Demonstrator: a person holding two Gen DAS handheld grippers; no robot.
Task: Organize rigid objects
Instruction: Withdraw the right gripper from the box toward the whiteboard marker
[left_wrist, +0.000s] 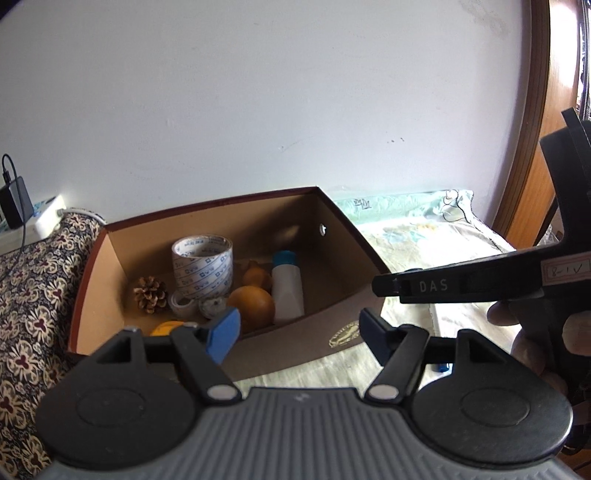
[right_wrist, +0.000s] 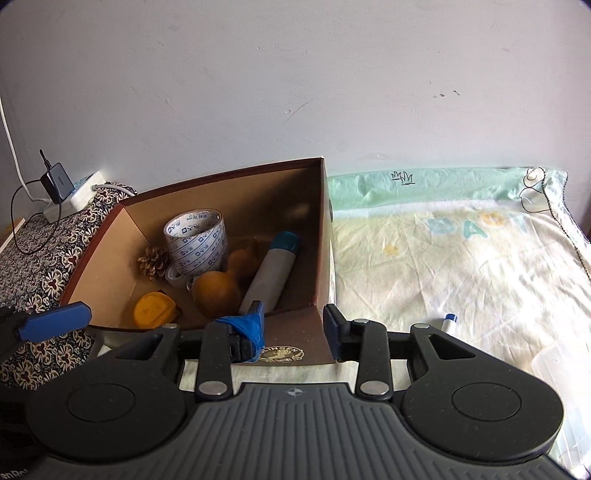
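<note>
On the bed, a small blue-capped tube lies just right of the empty, parted right tool, well outside the cardboard box, while the left tool gapes released.

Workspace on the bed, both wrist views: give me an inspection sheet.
Surface: pale printed bedsheet, wrinkled.
Job's things: open brown cardboard box holding a printed tape roll, pine cone, tan gourd, white tube with blue cap, orange round case.
Clutter: small white blue-capped item on the sheet outside the box.
Grippers: left tongs open, empty; right tongs open, empty.
Cables: black charger plugged into white power strip.
Surroundings: white wall, floral cushion.
</note>
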